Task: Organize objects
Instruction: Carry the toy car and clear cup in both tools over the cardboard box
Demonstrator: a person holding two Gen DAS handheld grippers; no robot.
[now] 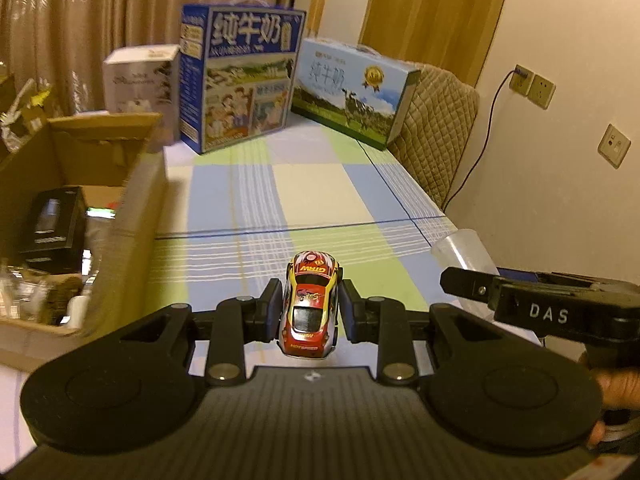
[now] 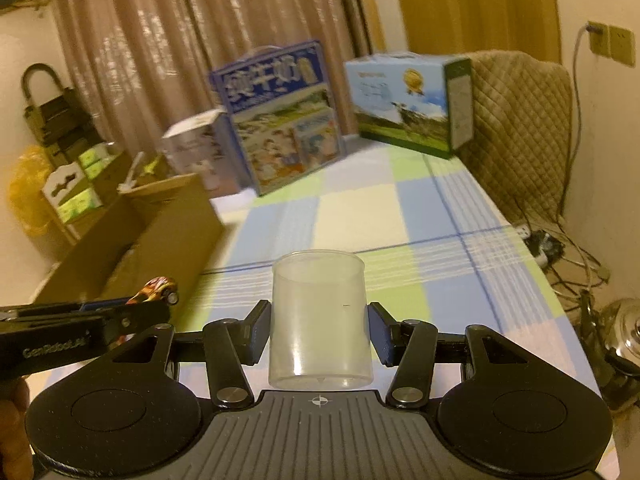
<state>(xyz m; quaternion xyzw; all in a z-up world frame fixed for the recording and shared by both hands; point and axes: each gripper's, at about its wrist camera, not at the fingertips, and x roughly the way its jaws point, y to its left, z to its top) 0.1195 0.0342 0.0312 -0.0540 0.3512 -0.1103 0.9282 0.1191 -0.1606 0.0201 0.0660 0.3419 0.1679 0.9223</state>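
Car: my left gripper is clamped on the toy car, held above the checked tablecloth.
Cup: my right gripper squeezes the clear plastic cup upright between its fingers.
Box: the open cardboard box sits just left of the car.

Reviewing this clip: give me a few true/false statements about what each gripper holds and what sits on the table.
1. The left gripper holds a toy car. True.
2. The right gripper holds a spoon. False: a clear plastic cup is between its fingers.
3. The cardboard box is on the table's right. False: it is on the left.
4. Two milk cartons stand at the table's far end. True.
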